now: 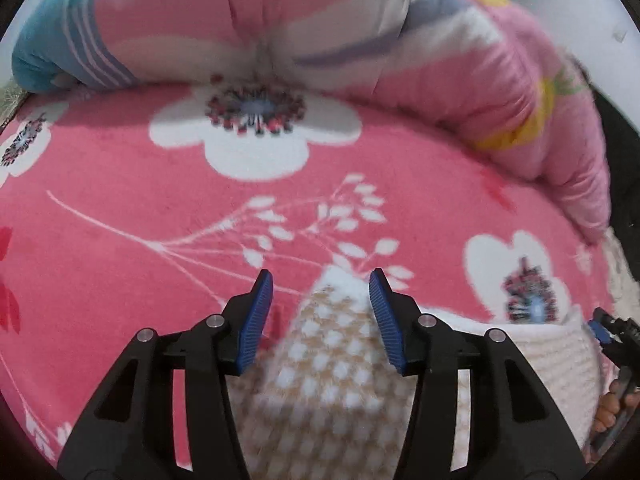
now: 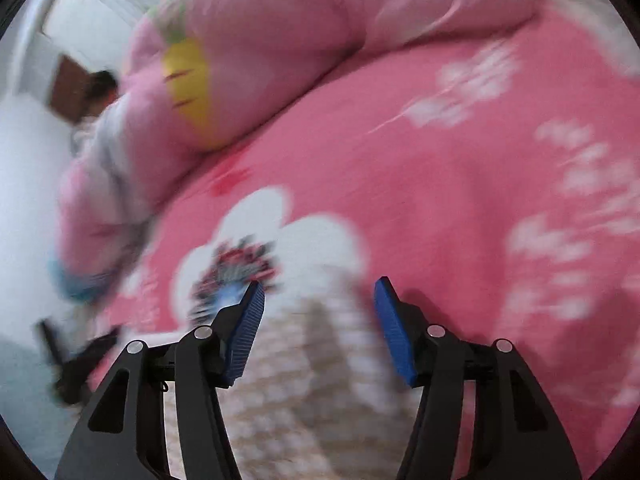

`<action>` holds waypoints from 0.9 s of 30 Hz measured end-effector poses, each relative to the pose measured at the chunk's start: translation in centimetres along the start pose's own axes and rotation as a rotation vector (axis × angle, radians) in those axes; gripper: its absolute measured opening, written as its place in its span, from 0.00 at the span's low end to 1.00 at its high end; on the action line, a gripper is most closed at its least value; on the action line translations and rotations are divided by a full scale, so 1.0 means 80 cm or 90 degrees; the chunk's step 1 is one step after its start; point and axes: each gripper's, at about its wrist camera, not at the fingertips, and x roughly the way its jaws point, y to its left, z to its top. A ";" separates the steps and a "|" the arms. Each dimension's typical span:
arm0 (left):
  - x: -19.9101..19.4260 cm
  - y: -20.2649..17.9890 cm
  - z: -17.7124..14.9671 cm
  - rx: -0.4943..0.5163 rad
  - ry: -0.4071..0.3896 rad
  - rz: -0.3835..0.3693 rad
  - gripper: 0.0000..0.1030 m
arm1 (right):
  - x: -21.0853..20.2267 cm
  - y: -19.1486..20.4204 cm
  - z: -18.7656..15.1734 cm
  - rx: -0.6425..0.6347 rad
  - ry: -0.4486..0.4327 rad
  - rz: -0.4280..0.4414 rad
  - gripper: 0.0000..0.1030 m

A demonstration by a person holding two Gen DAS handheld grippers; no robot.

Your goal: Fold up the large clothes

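Observation:
A beige-and-white checked knit garment (image 1: 332,360) lies on the pink flowered bed cover (image 1: 120,240). In the left wrist view my left gripper (image 1: 321,276) stands open over a pointed corner of the garment, which reaches up between the blue pads (image 1: 256,320) without being pinched. The right wrist view is blurred. There my right gripper (image 2: 320,284) is open too, with the same checked cloth (image 2: 312,360) lying between and below its pads (image 2: 394,328). The right gripper (image 1: 604,332) also shows at the far right of the left wrist view, with a person's fingers (image 1: 608,408) under it.
A rolled pink quilt (image 1: 500,80) with a blue end (image 1: 48,48) lies along the back of the bed and curves down the right side. In the right wrist view the quilt (image 2: 248,60) shows a yellow carrot print. A white wall (image 2: 24,168) stands beyond it.

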 end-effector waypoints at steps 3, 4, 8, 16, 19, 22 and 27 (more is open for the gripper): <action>-0.050 -0.027 -0.012 0.065 -0.044 -0.026 0.47 | -0.037 0.055 -0.026 -0.106 -0.018 -0.025 0.56; -0.065 -0.041 -0.021 0.094 -0.050 -0.045 0.47 | -0.044 0.068 -0.036 -0.142 -0.015 -0.024 0.61; -0.086 -0.102 -0.071 0.216 -0.016 -0.113 0.49 | -0.040 0.138 -0.103 -0.305 0.021 -0.046 0.65; -0.028 -0.112 -0.118 0.218 0.040 -0.047 0.50 | 0.007 0.127 -0.125 -0.285 0.093 -0.123 0.70; -0.080 -0.118 -0.132 0.268 -0.009 -0.066 0.48 | -0.045 0.145 -0.145 -0.314 0.058 -0.113 0.70; -0.111 -0.114 -0.157 0.294 -0.022 -0.101 0.49 | -0.074 0.155 -0.184 -0.343 0.048 -0.092 0.70; -0.067 -0.102 -0.200 0.291 0.033 -0.053 0.51 | -0.017 0.132 -0.221 -0.354 0.089 -0.145 0.77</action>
